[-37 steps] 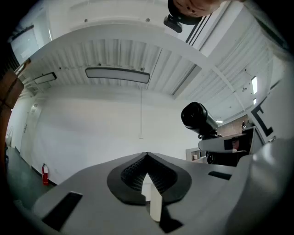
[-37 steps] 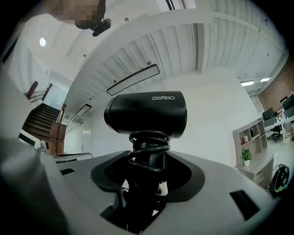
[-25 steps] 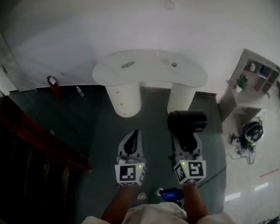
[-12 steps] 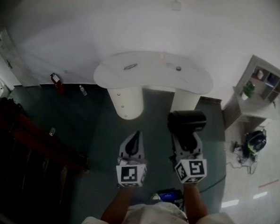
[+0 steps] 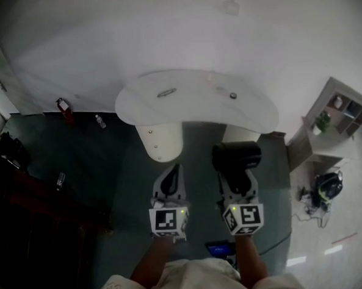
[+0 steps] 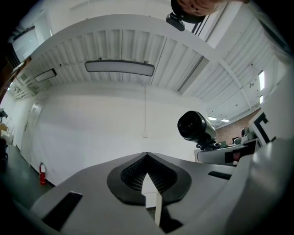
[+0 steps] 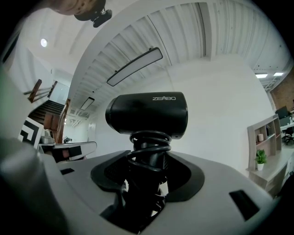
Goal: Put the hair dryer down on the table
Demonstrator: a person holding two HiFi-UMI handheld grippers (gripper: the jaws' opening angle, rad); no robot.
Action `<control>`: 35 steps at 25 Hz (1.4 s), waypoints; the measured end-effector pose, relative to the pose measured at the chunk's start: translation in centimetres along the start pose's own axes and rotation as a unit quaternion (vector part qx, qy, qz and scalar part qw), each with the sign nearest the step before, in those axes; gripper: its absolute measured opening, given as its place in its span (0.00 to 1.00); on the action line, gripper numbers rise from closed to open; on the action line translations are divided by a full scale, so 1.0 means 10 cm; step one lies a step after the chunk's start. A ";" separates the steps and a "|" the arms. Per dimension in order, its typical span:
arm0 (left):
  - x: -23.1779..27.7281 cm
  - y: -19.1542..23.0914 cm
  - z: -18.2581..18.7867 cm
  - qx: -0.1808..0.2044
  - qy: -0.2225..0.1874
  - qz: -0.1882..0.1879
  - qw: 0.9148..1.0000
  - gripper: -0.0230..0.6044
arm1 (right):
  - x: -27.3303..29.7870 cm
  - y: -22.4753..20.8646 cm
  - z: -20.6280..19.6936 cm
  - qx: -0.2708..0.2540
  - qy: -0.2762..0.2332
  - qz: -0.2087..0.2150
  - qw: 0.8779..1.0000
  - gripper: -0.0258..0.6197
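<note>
1. The table (image 5: pixel 194 106) is white and kidney-shaped, standing by the white wall on a left leg (image 5: pixel 160 142) and a right leg (image 5: pixel 238 133); its near edge dips inward between the legs and bulges toward the person at the right end.
2. The tabletop is mostly bare; a small dark thing (image 5: pixel 166 93) lies toward the back left and a small round thing (image 5: pixel 233 95) toward the right; a broad open stretch lies between and in front of them.
3. The dark green floor (image 5: pixel 121 169) is open between the person and the table; a fire extinguisher (image 5: pixel 62 107) and a bottle (image 5: pixel 99 121) stand at the left, and a shelf (image 5: pixel 338 110) at the right, all well apart from the tongs.
4. The right tongs (image 5: pixel 237 175) pinch the hair dryer (image 5: pixel 237 156) by its cord-wound handle, barrel uppermost; it hangs over the floor, just short of the table's near edge, in front of the right leg.
5. The left tongs (image 5: pixel 171 177) are pressed together with nothing between them; they point at the left leg, beside the right tongs.
6. Against a second ago, the table lies nearer; the strip of floor between its near edge and the hair dryer has narrowed; the grip and the side-by-side stance are unchanged.
</note>
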State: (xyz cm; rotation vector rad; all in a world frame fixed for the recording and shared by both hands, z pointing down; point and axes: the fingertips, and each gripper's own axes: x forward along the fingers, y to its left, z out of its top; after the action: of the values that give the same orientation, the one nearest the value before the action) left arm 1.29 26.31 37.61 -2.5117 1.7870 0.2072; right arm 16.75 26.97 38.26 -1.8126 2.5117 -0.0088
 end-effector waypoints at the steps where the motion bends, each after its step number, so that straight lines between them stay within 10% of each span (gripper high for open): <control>1: 0.07 0.09 0.00 -0.002 0.000 0.001 1.000 0.03 | 0.10 0.02 -0.01 -0.001 0.003 0.001 1.000 0.39; 18: 0.96 1.20 -0.12 -0.008 -0.002 -0.003 1.000 0.03 | 1.46 0.37 -0.06 -0.012 0.004 -0.006 1.000 0.39; 35: 2.53 1.10 -0.33 0.006 0.002 0.001 1.000 0.03 | 2.76 -0.60 -0.24 -0.016 0.029 0.014 0.999 0.39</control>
State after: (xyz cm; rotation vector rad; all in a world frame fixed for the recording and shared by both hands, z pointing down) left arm -0.69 -1.45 37.76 -2.5040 1.7855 0.1916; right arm 13.69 -1.16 39.92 -1.8150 2.5897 -0.0202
